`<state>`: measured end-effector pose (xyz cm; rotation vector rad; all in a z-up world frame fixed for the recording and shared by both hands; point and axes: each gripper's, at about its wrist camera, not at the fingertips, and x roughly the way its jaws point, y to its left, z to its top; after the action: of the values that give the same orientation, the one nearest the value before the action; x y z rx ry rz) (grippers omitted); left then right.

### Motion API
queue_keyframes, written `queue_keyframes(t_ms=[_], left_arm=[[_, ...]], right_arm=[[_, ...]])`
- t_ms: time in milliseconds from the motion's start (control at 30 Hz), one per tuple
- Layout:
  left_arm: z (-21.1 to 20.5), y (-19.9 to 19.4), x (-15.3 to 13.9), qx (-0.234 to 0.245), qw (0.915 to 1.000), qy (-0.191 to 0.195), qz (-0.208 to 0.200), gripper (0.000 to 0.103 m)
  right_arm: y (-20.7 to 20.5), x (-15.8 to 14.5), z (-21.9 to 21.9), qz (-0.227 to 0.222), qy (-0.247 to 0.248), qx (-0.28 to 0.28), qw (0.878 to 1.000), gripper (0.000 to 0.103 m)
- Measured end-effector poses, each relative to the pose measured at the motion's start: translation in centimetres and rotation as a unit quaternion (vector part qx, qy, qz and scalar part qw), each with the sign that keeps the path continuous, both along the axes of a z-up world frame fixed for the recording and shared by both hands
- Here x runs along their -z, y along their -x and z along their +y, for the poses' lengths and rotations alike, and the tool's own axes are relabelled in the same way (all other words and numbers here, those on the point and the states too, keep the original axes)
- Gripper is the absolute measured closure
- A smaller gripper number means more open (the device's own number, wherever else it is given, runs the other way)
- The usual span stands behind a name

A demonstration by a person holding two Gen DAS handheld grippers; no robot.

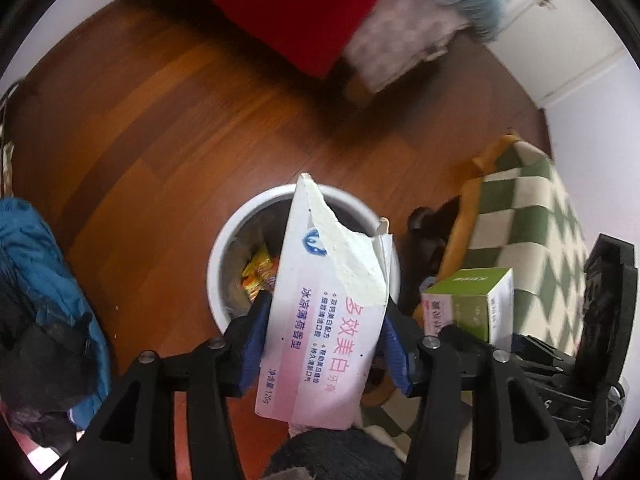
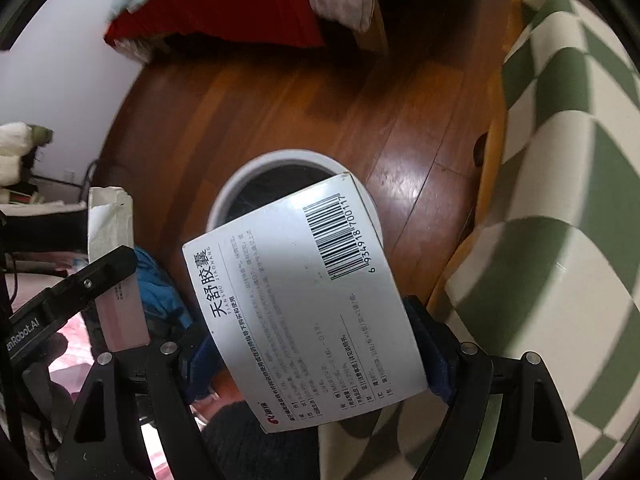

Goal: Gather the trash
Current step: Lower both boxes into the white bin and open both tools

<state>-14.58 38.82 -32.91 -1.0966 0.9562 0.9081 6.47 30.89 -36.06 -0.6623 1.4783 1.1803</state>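
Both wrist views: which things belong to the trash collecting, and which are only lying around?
Part of the job:
- torn toothpaste box in the left gripper
- medicine box in the right gripper
- white bin, wrappers inside

Just lying about:
- green checkered blanket
- blue cloth
- red cloth

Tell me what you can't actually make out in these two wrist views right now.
- Trash bin contents, left wrist view: the torn toothpaste box in the left gripper covers most of the opening; only some colourful wrappers show.
- Bin interior, right wrist view: dark, partly covered by the medicine box in the right gripper.
- Small print on the medicine box: too blurred to read.
- Red fabric, top edge: blurred and cut off.
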Motion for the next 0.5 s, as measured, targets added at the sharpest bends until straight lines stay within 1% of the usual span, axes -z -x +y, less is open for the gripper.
queue_keyframes(t_ms=[33,67,100,133,167,200,233,267,333,400,500], left_arm=[[0.2,0.3,0.4,-0.006,1.0000,0.003,-0.002,0.034],[0.3,0.7,0.7,-0.012,0.9999,0.004,-0.003,0.019],[0.3,0.9,0.8,-0.017,0.9998,0.003,-0.001,0.011],[0.4,1.2,0.9,-0.021,0.9998,0.002,0.002,0.008],[0.5,1.4,0.9,-0.024,0.9997,0.001,0.010,0.008],[0.4,1.6,0.8,-0.026,0.9995,-0.002,0.018,0.008],[0.3,1.8,0.8,-0.027,0.9994,-0.005,0.022,0.007],[0.2,2.1,0.5,-0.030,0.9991,-0.012,0.026,0.007],[0.1,2.2,0.1,-0.034,0.9980,-0.032,0.043,0.007],[-0.4,2.5,-0.6,-0.037,0.9944,-0.058,0.080,0.007],[-1.5,3.0,-1.4,-0.039,0.9900,-0.083,0.108,0.007]], right_arm=[[0.1,0.5,0.5,0.001,0.003,-0.002,1.000,0.017],[0.2,1.2,1.2,0.002,0.008,-0.004,1.000,0.017],[0.3,1.6,1.6,0.004,0.012,-0.006,1.000,0.016],[0.4,2.1,2.2,0.008,0.015,-0.009,1.000,0.014],[0.4,2.4,2.7,0.012,0.017,-0.011,1.000,0.014],[0.5,2.8,3.1,0.015,0.019,-0.014,1.000,0.011],[0.5,2.9,3.3,0.017,0.018,-0.017,1.000,0.002],[0.4,3.1,3.8,0.021,0.017,-0.020,0.999,0.000],[0.5,3.0,4.0,0.016,0.016,-0.027,0.999,0.000],[0.8,2.5,4.0,0.000,0.016,-0.035,0.999,0.000],[1.2,1.5,3.5,-0.020,0.015,-0.048,0.999,0.000]])
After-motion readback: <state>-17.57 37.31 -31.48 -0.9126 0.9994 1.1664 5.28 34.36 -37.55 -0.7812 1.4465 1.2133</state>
